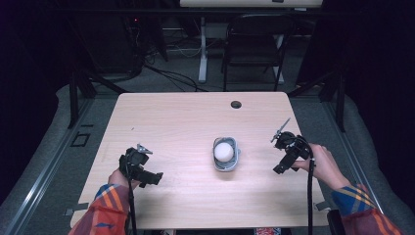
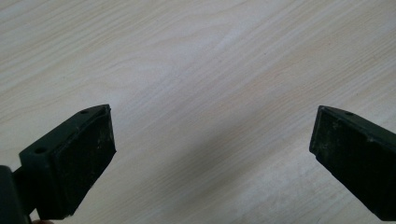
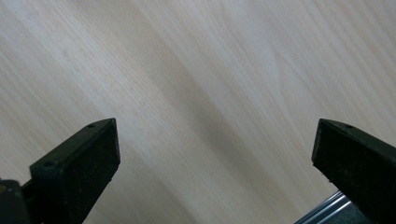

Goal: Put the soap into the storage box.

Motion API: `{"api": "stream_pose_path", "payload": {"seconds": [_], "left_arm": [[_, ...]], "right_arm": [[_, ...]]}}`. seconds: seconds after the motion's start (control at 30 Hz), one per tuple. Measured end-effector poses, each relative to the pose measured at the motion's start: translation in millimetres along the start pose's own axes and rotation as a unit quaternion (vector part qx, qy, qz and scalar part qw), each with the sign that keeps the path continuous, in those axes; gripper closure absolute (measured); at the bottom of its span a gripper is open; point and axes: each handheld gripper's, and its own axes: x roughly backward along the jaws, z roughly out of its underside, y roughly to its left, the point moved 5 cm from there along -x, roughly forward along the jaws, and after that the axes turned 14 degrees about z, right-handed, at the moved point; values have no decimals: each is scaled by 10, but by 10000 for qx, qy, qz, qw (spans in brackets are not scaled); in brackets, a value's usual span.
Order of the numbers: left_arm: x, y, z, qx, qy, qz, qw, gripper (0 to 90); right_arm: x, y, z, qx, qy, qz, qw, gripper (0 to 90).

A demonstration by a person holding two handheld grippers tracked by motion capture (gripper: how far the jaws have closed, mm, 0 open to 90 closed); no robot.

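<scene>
- One grey container (image 1: pixel 226 165) sits at bench centre, slightly right of middle, between the two grippers and well apart from both.
- One white ball-like thing (image 1: pixel 224 152) rests inside it, toward the far end; could be an egg or a ball, too small to tell.
- Left gripper (image 1: pixel 155 178) sits near-left over the bench (image 1: pixel 176 122), jaws apart, nothing between them; its own view has bare wood (image 2: pixel 210 93) under the gap.
- Right gripper (image 1: pixel 278 169) is at the right edge, jaws wide apart, empty; its view looks down on wood, with a metal rail (image 3: pixel 322 210) at the bottom corner.
- Handling guess: white thing looks smooth and round, likely light, may slip or roll; if an egg, fragile, so gentle squeeze across the widest part.
- Container looks stiff and light, probably plastic; best hold is pinching a rim wall at a short end, could slide on the smooth bench.
- Count: two grippers, one container, one white round thing, one bench, one chair (image 1: pixel 254 44) far behind, one cable hole (image 1: pixel 236 104) in the benchtop.
</scene>
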Motion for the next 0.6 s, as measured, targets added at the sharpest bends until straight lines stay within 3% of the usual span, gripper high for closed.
{"api": "stream_pose_path", "payload": {"seconds": [0.3, 0.33, 0.57, 0.6], "left_arm": [[-1, 0, 1, 9, 5, -2, 10000, 2], [0, 0, 1, 6, 8, 0, 10000, 1], [-3, -1, 1, 4, 20, 22, 10000, 2], [-5, -1, 1, 1, 24, 28, 10000, 2]], "right_arm": [[-111, 83, 195, -7, 144, -78, 9999, 15], [-139, 108, 217, -139, 62, -77, 9999, 18], [-230, 175, 378, -58, 181, -2, 9998, 35], [-268, 203, 419, -159, 129, -59, 9998, 44]]}}
